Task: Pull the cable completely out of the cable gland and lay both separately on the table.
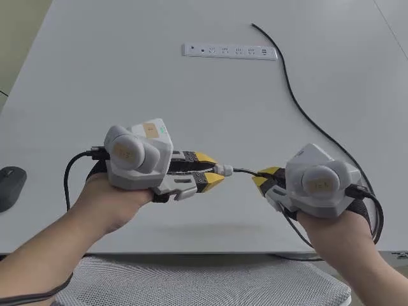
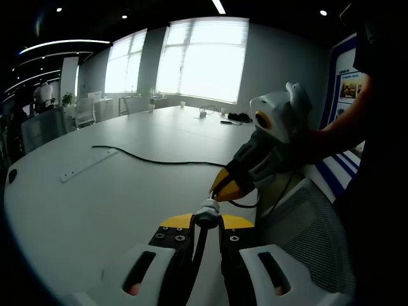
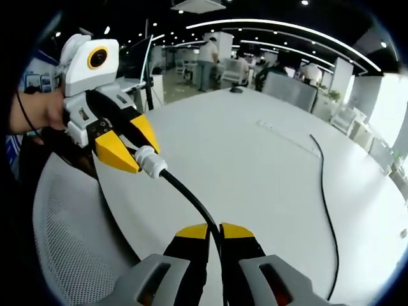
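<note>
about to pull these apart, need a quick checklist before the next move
1. left gripper jaws shut on the cable gland: ok
2. right gripper jaws shut on the cable: ok
3. cable runs free between the grippers, no snag: ok
4. cable out of the gland: not ok, it is threaded in
5. gland's hold on the cable loosened: cannot tell
6. power strip away from the pull line: ok

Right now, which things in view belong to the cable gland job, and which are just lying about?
Job: cable gland, held by the left gripper; black cable running out of it, held by the right gripper.
Lying about: white power strip, long black lead across the table, dark mouse.
</note>
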Demonstrator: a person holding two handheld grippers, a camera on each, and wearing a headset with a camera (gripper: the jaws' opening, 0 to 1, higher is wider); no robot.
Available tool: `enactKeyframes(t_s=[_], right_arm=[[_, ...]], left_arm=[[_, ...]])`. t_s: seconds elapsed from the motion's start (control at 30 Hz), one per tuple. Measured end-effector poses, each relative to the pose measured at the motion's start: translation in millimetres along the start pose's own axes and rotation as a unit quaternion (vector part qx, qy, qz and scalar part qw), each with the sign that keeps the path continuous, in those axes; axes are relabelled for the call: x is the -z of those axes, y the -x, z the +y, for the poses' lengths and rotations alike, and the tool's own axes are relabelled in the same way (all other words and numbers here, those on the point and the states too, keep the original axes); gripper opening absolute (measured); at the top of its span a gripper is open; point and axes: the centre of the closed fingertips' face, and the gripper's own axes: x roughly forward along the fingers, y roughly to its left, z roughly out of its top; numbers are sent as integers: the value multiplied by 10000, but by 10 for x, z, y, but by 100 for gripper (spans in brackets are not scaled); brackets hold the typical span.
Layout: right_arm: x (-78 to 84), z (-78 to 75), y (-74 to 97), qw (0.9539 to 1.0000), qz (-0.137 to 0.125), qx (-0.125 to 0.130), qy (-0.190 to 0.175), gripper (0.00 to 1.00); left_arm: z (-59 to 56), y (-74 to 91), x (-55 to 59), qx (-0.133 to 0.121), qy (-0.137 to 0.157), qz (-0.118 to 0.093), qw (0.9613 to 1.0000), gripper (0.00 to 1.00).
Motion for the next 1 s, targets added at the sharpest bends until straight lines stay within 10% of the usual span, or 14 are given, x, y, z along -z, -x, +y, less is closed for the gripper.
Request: enactKeyframes(t_s=[0.5,1.0], right_arm=[[387,-238,-41,9912,258,259,-1271,0],[386,-194,-28,9935,297,173,-1082,1]], left_arm=[[-19,8,6,-16,1,12,10000,15],[10,23,25,-28,22,24,10000,15]])
